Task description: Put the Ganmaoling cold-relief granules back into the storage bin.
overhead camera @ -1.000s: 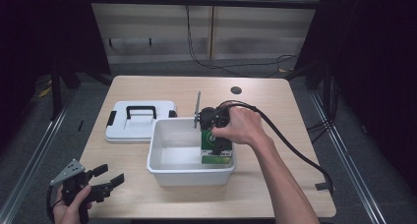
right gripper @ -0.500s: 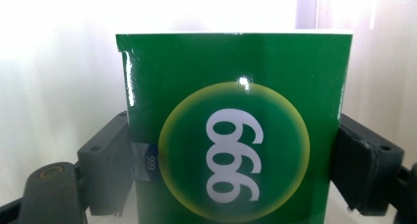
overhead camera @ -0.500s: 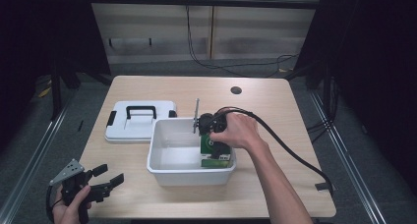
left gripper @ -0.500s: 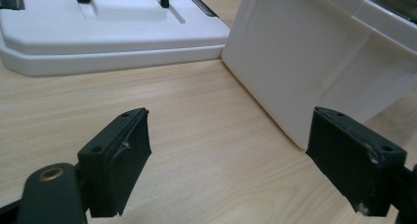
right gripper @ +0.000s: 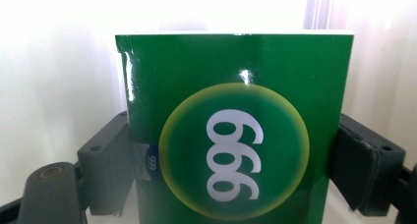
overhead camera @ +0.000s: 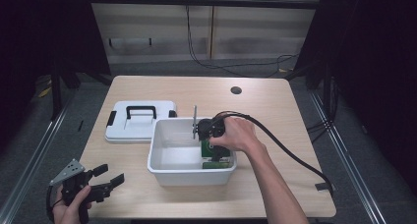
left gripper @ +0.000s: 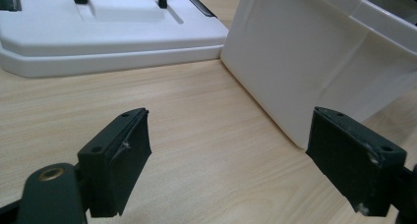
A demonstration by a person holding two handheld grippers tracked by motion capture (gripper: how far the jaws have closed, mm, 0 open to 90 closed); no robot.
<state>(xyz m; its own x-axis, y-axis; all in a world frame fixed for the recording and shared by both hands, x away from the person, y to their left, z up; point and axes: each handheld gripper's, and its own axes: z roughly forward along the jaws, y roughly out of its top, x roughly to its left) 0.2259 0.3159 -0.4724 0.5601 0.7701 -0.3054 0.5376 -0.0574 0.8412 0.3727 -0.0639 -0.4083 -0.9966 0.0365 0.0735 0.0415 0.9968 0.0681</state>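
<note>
- The right gripper (overhead camera: 212,146) is reaching down into the white plastic bin (overhead camera: 167,171) near the worktop's front edge, its jaws pressing both sides of a glossy green box (right gripper: 236,130) printed with "999".
- Judging by this, the box is being placed in or lifted from the bin's right end; the next move calls for a steady vertical path clear of the thin walls.
- The left gripper (overhead camera: 98,184) is idling wide open and empty over the wood-grain worktop (left gripper: 196,135) at the front left corner.
- The bin's flat white lid (overhead camera: 140,122), with a black handle, is lying beside it toward the left edge.

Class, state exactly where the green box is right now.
In the high view, the green box sits inside the white bin, at its right end, clamped between the right gripper jaws.
</note>
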